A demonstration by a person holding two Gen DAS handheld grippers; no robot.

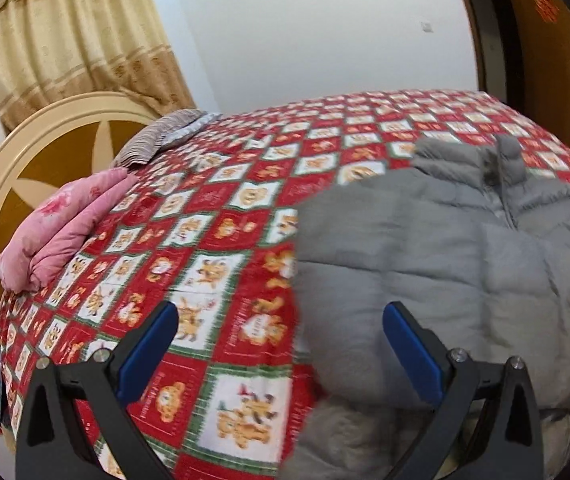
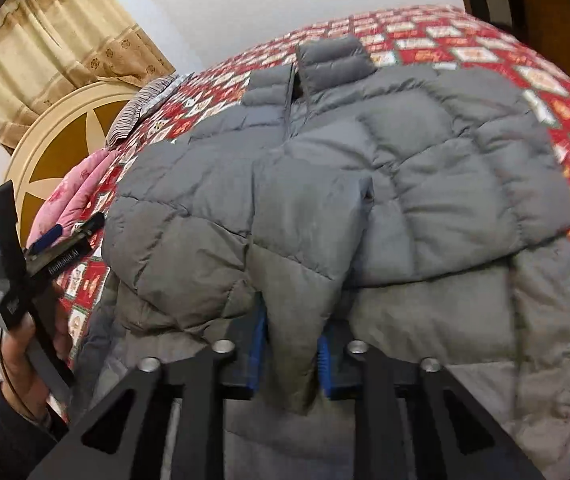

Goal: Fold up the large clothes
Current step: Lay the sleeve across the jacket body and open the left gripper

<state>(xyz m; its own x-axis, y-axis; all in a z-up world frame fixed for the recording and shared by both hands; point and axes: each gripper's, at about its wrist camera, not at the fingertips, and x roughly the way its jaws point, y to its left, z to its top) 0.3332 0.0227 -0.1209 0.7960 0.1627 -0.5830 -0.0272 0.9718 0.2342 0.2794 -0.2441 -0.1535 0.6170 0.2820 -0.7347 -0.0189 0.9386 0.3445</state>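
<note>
Grey quilted puffer jacket (image 2: 325,184) lies front-up on the bed with the red-and-white checked bear-print quilt (image 1: 213,208), collar toward 12 o'clock, zip running down the middle. Its lower hem hangs over the near edge of the bed and is cut off by the frame at 6 o'clock in the right wrist view. One sleeve is folded across the front; the other is not clearly made out.

Right tongs (image 2: 291,354): narrow, blue pads pinching a fold of grey fabric at the sleeve end; the pad tips are partly buried in the cloth.

Left tongs (image 1: 281,344): wide apart, nothing between the pads. They hover over the quilt at the jacket's edge, angled downward; this view is motion-blurred. In the right wrist view the same tool shows at 9 o'clock, held by a hand (image 2: 25,344) in a dark sleeve, handle only partly in frame.

At the head of the bed, 10 o'clock: folded pink blanket (image 1: 57,228) and striped pillow (image 1: 157,136), against a cream round headboard (image 1: 37,152). Beige curtain (image 1: 77,32) behind.
</note>
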